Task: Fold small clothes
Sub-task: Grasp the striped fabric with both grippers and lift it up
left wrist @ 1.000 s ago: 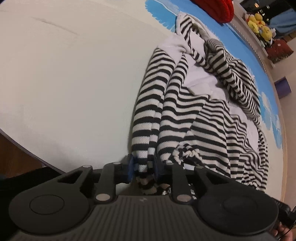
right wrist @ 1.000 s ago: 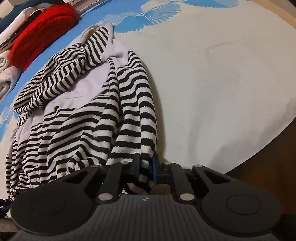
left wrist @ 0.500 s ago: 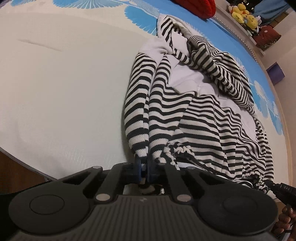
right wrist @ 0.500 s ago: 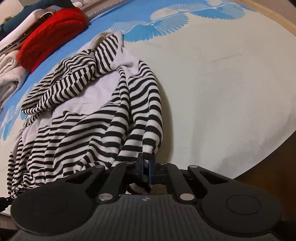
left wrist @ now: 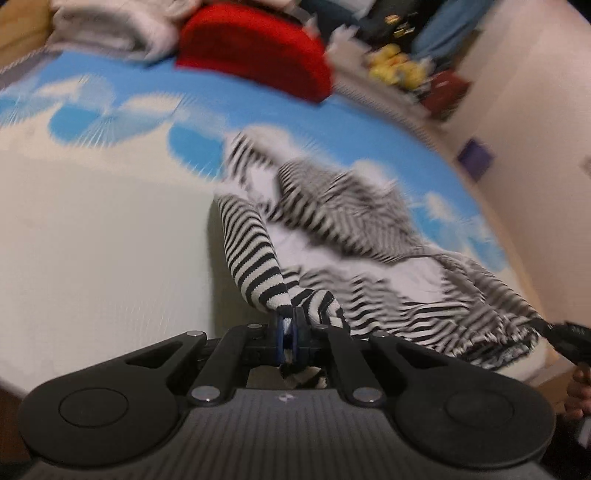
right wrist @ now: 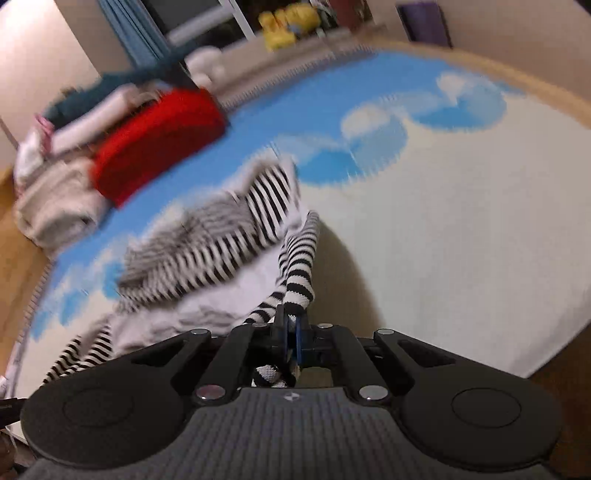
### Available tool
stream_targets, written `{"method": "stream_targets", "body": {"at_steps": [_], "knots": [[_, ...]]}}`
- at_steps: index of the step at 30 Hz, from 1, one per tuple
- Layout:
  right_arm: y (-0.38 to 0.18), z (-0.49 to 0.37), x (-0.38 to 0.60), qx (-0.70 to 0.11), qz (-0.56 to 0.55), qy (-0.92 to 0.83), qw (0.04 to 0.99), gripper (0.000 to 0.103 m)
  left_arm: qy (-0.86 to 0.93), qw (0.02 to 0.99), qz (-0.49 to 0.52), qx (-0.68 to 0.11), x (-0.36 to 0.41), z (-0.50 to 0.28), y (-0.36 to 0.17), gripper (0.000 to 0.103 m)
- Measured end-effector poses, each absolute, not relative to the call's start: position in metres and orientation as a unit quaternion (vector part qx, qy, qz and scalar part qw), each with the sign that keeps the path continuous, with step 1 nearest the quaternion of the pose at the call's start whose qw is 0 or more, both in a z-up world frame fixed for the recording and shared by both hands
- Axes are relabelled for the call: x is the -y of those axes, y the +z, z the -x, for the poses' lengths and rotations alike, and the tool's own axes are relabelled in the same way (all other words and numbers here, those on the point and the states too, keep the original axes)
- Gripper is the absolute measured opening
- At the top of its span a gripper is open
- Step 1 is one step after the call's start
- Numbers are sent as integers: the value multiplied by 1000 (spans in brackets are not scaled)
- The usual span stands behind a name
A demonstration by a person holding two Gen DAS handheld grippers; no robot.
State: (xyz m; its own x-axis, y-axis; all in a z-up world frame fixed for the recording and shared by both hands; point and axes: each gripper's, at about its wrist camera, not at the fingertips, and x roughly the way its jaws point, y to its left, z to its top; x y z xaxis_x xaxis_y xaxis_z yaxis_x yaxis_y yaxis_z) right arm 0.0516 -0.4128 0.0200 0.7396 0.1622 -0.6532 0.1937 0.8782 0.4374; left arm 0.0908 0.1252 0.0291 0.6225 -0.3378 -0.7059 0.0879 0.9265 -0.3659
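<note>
Beige walls [left wrist: 535,122], blue curtain [right wrist: 129,33]

Left gripper [left wrist: 290,318] and right gripper [right wrist: 291,316]: matte black linkage arms, silver pivot screws, blue pads, ribbed grey housing bearing a small white logo, flanked by round black discs.

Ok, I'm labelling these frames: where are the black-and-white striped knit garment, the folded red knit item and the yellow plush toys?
Black-and-white striped knit garment [left wrist: 255,258]: left wrist view, lifted sleeve.
Folded red knit item [right wrist: 159,144]: right wrist view, top face.
Yellow plush toys [right wrist: 286,24]: right wrist view, middle.
</note>
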Motion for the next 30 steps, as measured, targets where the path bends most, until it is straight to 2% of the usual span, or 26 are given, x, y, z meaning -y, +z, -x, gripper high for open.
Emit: {"method": "stream_targets", "body": {"at_steps": [9,14,18,22,23,24,25,27,28,30], "knots": [[101,44,443,-262,-298,44,917,3,-187,889,210,-361,-156,-9,92,4],[106,58,450,-263,-321,37,909,3,-180,876,228,-384,-157,-31,84,4],[92,0,446,-292,-304,16,906,3,-154,870,222,-412,-147,-111,62,4],[69,-107,445,-334,-302,-16,893,3,-127,873,193,-429,-128,-218,37,5],[62,-135,445,-341,-302,-24,890,3,-109,867,212,-437,-128,-251,24,6],[53,-162,446,-345,-306,-30,887,3,-94,864,224,-441,-130,-275,13,11],[42,-191,447,-349,-316,-34,882,5,-76,859,235,-448,-133,-296,0,15],[17,-240,445,-365,-304,-34,879,15,-38,827,280,-487,-146,-325,-30,19],[1,-258,444,-387,-288,-53,874,25,-42,819,300,-487,-152,-327,-39,20],[-18,-264,446,-390,-284,-97,870,28,-47,813,301,-496,-158,-323,-44,24]]}}
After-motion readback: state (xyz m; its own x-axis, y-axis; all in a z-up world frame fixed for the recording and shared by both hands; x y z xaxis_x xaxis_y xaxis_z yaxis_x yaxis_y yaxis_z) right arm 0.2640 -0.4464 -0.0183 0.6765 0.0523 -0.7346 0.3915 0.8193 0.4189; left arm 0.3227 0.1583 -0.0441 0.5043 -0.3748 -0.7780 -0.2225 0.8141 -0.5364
